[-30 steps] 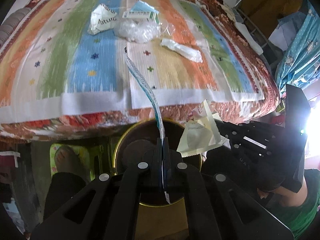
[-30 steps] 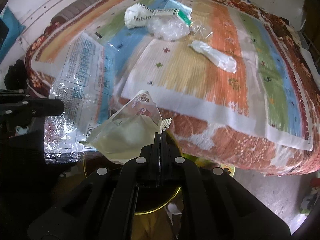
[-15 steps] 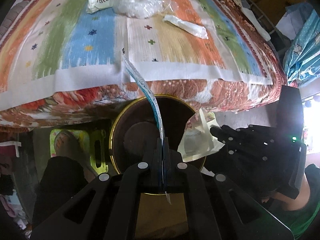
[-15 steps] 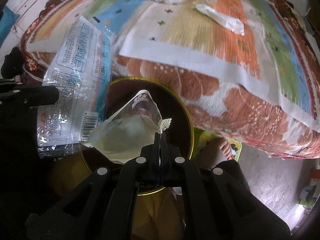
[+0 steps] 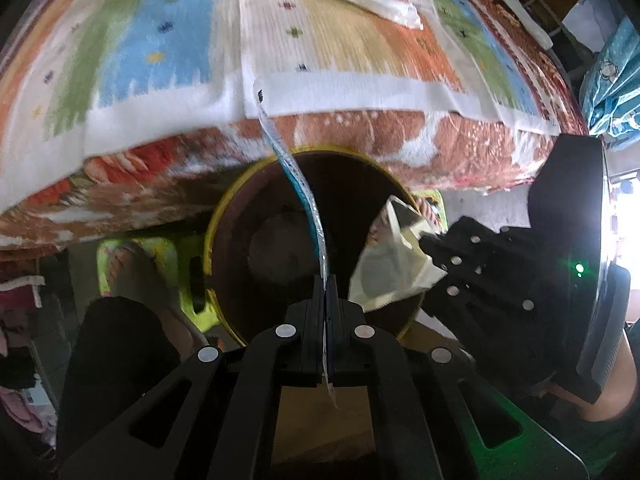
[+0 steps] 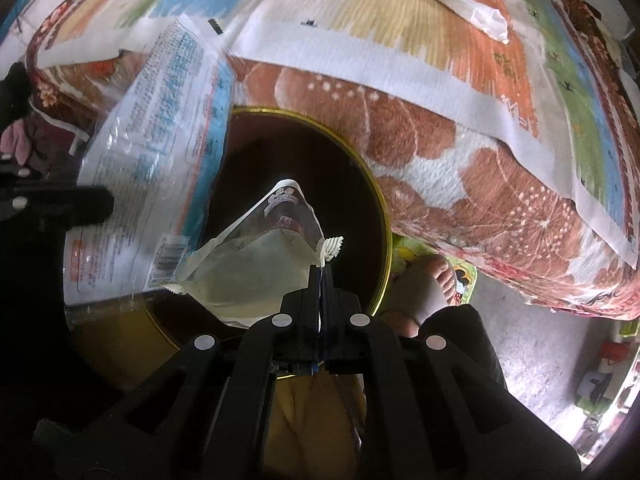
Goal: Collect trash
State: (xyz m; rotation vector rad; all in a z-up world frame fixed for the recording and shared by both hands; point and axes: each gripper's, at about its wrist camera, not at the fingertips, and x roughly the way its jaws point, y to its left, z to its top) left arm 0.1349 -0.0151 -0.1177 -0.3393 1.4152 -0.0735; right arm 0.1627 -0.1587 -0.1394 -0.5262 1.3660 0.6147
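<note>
Plastic is hanging from both tools over a round bin (image 5: 224, 240) with a yellow rim, which is standing on the floor just in front of the bed; the left gripper (image 5: 326, 300) is pinching its jaws tight on a flat blue-printed wrapper (image 5: 304, 200), which shows edge-on from that side as a thin curved strip and, from the other, as a broad clear sheet (image 6: 160, 136) with small print; its long axis is running up and away from the jaws toward the bed edge, so most of it is lying over the far-left part of the bin mouth and some is reaching past the rim; the right gripper (image 6: 321, 280) is clamped on the crimped corner of a pale yellowish pouch (image 6: 256, 268), which is fanning out to the left of its jaws and sitting squarely over the dark opening; both tools are pointing steeply down, and the right one looks the better centred, so I judge its pouch should fall cleanly in when let go, while the long wrapper may need lowering or drawing back first so it is not catching on the rim; a crumpled white packet (image 5: 376, 0) is lying on the striped cloth (image 5: 160, 52) on the bed, well apart from the bin, waiting to be collected; the person's bare foot (image 6: 428, 288) is resting just beside the rim.
</note>
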